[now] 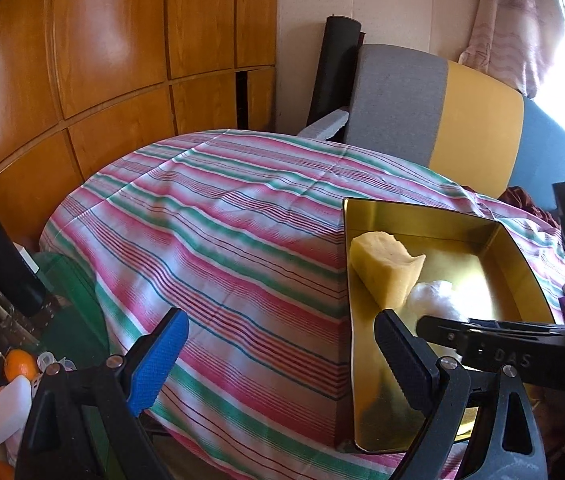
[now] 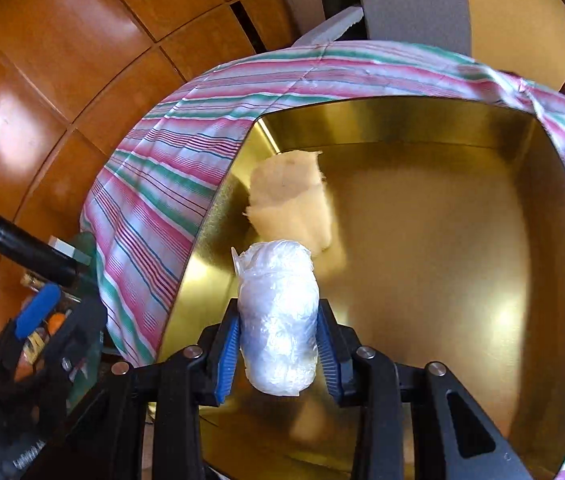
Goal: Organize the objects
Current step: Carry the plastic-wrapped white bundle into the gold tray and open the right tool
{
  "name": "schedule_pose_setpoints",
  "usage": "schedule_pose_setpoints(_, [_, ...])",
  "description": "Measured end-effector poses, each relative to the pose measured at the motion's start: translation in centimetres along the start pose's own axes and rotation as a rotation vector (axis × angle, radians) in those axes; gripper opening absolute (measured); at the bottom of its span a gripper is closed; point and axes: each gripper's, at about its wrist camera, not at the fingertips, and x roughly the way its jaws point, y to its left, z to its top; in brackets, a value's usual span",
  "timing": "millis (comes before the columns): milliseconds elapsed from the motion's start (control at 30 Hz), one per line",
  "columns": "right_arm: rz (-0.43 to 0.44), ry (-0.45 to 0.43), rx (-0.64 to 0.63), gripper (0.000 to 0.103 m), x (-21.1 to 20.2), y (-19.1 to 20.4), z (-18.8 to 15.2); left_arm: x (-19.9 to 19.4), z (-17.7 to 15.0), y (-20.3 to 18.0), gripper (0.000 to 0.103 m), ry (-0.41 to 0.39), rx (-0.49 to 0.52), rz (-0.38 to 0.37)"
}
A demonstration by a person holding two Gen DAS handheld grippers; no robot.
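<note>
A gold metal tray [image 1: 522, 256] [image 2: 482, 128] sits on a striped cloth. A yellow sponge piece [image 1: 382, 268] [image 2: 290, 200] lies in its left part. My right gripper [image 2: 278, 344] is shut on a white plastic-wrapped bundle [image 2: 278, 320] and holds it over the tray, near the sponge. In the left wrist view the bundle [image 1: 430, 300] shows just behind the right gripper's body [image 1: 494, 344]. My left gripper [image 1: 282, 360] is open and empty, above the striped cloth at the tray's left edge.
The striped pink, green and white cloth [image 1: 222, 240] covers a raised surface. Wooden cabinet doors [image 1: 102, 60] stand behind. A grey, yellow and blue chair [image 1: 442, 120] is at the back right. At lower left lie an orange [image 1: 20, 364], a white bar [image 1: 6, 408] and clutter.
</note>
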Motion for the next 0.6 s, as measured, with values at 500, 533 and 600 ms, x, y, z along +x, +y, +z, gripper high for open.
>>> schedule_pose_setpoints(500, [-0.002, -0.053, 0.013, 0.047, -2.6, -0.9, -1.7, 0.4, -0.2, 0.3, 0.098, 0.002, -0.017, 0.012])
schedule_pose_setpoints(533, [-0.03, -0.064, -0.002, 0.047, -3.2, -1.0, -2.1, 0.3, -0.3, 0.2, 0.098, 0.002, -0.01, 0.009])
schedule_pose_setpoints(600, [-0.081, -0.088, -0.024, 0.048, -4.2, -1.2, -2.9, 0.3, -0.6, -0.3, 0.098, 0.005, 0.007, -0.001])
